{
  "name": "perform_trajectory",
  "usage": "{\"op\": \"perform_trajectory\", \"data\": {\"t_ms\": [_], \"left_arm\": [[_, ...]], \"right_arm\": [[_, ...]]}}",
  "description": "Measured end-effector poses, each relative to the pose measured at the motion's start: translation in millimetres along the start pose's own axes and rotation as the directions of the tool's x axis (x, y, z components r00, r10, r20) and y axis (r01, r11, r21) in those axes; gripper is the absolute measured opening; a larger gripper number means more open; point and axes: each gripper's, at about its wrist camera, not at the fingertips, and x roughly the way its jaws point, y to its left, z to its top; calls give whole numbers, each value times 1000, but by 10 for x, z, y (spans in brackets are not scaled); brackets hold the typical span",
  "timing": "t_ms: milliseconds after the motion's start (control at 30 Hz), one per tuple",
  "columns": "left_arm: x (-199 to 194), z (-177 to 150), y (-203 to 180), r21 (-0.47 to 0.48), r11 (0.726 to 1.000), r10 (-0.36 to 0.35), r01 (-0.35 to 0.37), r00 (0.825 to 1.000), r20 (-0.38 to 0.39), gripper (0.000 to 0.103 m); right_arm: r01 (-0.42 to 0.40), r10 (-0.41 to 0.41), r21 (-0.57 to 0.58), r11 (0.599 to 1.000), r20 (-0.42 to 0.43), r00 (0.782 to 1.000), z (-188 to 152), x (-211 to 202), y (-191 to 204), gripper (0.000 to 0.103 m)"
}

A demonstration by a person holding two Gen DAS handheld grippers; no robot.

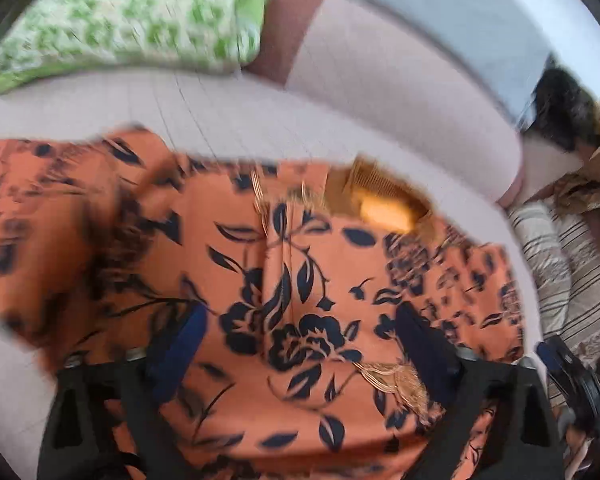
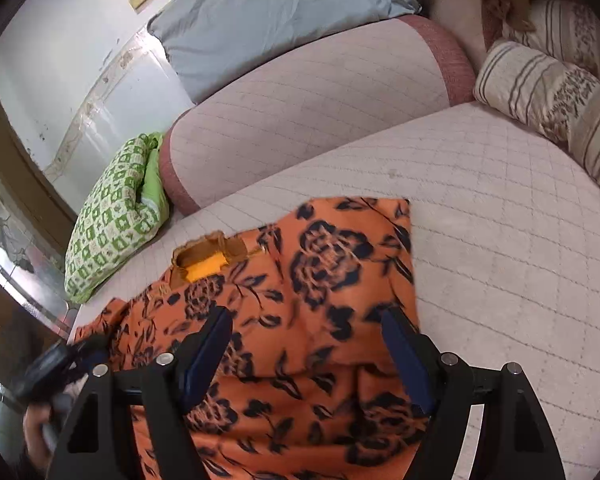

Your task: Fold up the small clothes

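Both grippers, left (image 1: 296, 340) and right (image 2: 306, 344), hang with jaws apart and nothing clamped over the orange top (image 2: 300, 280) spread on the bed (image 2: 500, 220), collar (image 2: 210, 258) pointing away from me, right nearer its far right edge.

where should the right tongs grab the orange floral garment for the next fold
Probably the free far right corner of the orange floral garment. It lies flat on the quilted sofa seat with bare seat beyond it, so the open right tongs can come in low from the right and pinch the edge.
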Motion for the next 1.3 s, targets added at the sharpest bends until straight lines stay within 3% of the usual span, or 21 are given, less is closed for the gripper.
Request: {"op": "perform_trajectory", "data": {"t_ms": [67, 100, 200, 267, 333, 367, 467, 567, 667, 700, 767, 800, 833, 900, 933, 1033, 1100, 1133, 1167, 1233, 1300], "left_arm": [[234, 9, 6, -12, 999, 33, -33, 997, -66, 42], [266, 10, -5, 4, 996, 91, -91, 994, -54, 17], [168, 44, -59, 21, 992, 125, -125, 992, -16, 5], [-138, 5, -228, 98, 977, 174, -188, 976, 135, 5], [-471, -122, -344, 139, 953, 217, -268, 929, 300, 5], [-509, -161, -338, 137, 950, 227, -282, 920, 320, 5], [-144, -209, -212, 166, 945, 252, -280, 952, 173, 6], [71, -349, -79, 178, 932, 296, -316, 946, 129, 7], [89, -410, -3, 164, 939, 281, -301, 950, 134, 8], [85, -417, 1, 166, 939, 282, -301, 951, 130, 8], [94, -397, 4, 162, 941, 279, -296, 953, 121, 9], [95, -350, -36, 157, 944, 275, -291, 955, 114, 10], [95, -307, -19, 155, 947, 266, -280, 958, 103, 10], [18, -278, 1, 151, 957, 236, -248, 967, 94, 10], [-75, -255, 39, 137, 965, 208, -222, 972, 111, 10], [-370, -238, 124, 93, 983, 144, -161, 975, 168, 23], [-540, -271, 206, 68, 990, 112, -125, 978, 174, 39], [-661, -300, 289, 50, 994, 89, -100, 980, 179, 40], [-764, -330, 356, 37, 996, 73, -81, 980, 187, 40], [-1024, -374, 618, 3, 997, 70, -73, 974, 215, 46], [-1237, -393, 935, -64, 993, 112, -98, 957, 267, 61]], "right_arm": [[5, -5, -5, 1000, 0, 1000, -38, -18, -73, 79], [8, -8, 1, 1000, 1, 1000, -45, -14, -112, 79], [-8, 8, 33, 999, -12, 1000, -27, 28, -215, 79], [-22, 23, 61, 998, -14, 1000, -7, 28, -273, 79], [-39, 39, 87, 995, -3, 999, 21, -10, -329, 79], [-51, 51, 101, 994, 4, 999, 33, -22, -361, 79], [-33, 35, 123, 992, -18, 999, 36, 12, -427, 79], [-124, 131, 176, 977, -27, 991, 56, -18, -389, 79], [-339, 358, 280, 898, -21, 933, 158, 61, -309, 80], [-357, 380, 295, 886, -24, 925, 179, 124, -303, 81], [-291, 334, 331, 897, -80, 939, 170, 396, -383, 87], [-160, 235, 374, 913, -165, 958, 92, 609, -543, 87], [-120, 210, 435, 892, -166, 964, 23, 665, -686, 74], [-173, 233, 470, 866, -73, 970, 17, 453, -697, 74], [-189, 231, 411, 892, -54, 972, 62, 331, -564, 85], [-261, 280, 281, 924, -30, 959, 179, 255, -318, 91], [-184, 202, 260, 948, -43, 979, 202, 420, -373, 92], [-79, 127, 319, 945, -132, 983, 150, 619, -510, 92], [-62, 141, 394, 917, -175, 975, 105, 721, -596, 91], [-133, 176, 355, 925, -91, 980, 215, 495, -471, 90], [-190, 209, 301, 934, -31, 977, 330, 347, -316, 90]]}}
